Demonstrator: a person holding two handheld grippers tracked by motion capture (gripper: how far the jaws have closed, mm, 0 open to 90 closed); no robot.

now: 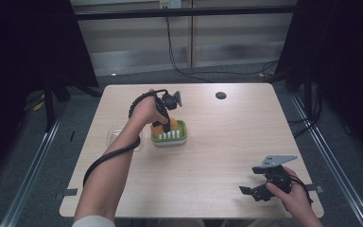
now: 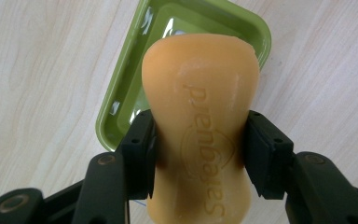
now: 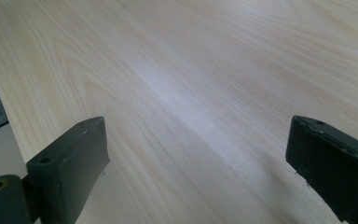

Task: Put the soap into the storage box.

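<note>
Soap point(image 2: 200, 135) sits pinched at its waist in the left gripper point(image 2: 199, 154), hanging right over the green dish point(image 2: 121, 105), probably lining up a drop. Right gripper point(image 3: 198, 154) idles wide apart near the table's point(image 1: 227, 156) edge, holding nothing.

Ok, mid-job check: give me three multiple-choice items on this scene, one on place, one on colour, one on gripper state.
1. Where is the soap bar?
A. over the green dish
B. on the floor
C. beside the right gripper

2. What colour is the soap?
A. blue
B. orange
C. white

3. How is the left gripper?
A. open over bare table
B. shut on nothing
C. shut on the soap bar

Key: 1 A, the dish lies right behind the held bar; 2 B, the bar is plainly orange; 3 C, both pads press the bar's sides.
</note>
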